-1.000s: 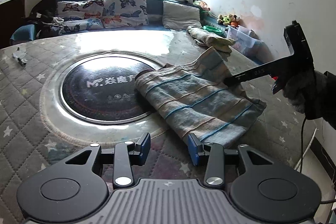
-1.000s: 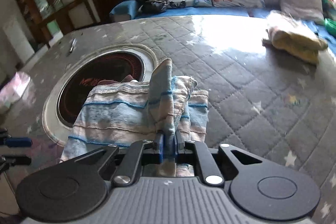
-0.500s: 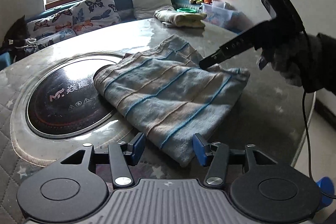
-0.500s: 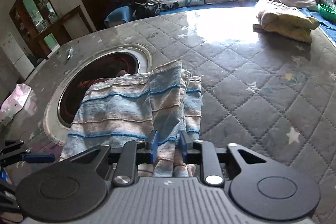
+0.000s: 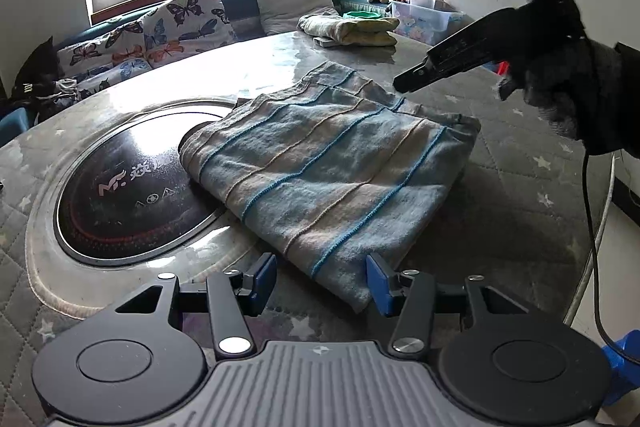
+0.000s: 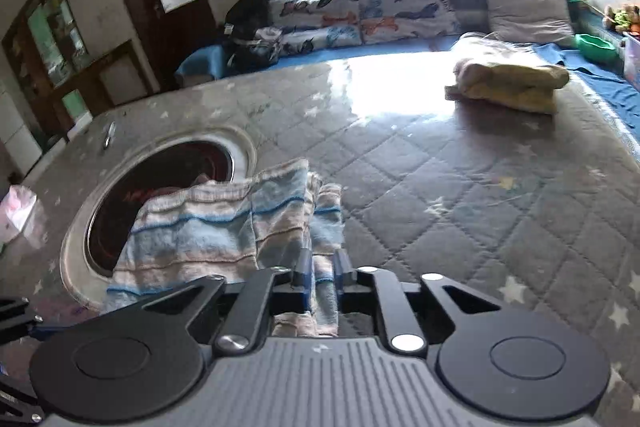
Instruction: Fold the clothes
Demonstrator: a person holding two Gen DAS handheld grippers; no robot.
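So right gripper (image 6: pixel 319 269) fingers just eased apart, striped towel (image 5: pixel 328 175) edge loose between them, not pinched. Left gripper (image 5: pixel 321 279) half open, near corner between fingers, untouched. Towel folded flat on quilted table (image 5: pixel 520 187), overlapping glossy round cooktop (image 5: pixel 120 187). Soft terry, blue-tan stripes. Maybe 1 more fold left.

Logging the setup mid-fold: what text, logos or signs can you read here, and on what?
"M" logo, then Chinese characters too glared to read: cooktop.
Small round and triangle signs below the logo: same cooktop; meaning unclear.
Pale marking on the right tongs' arm: too blurred to read.
Towel: no text.
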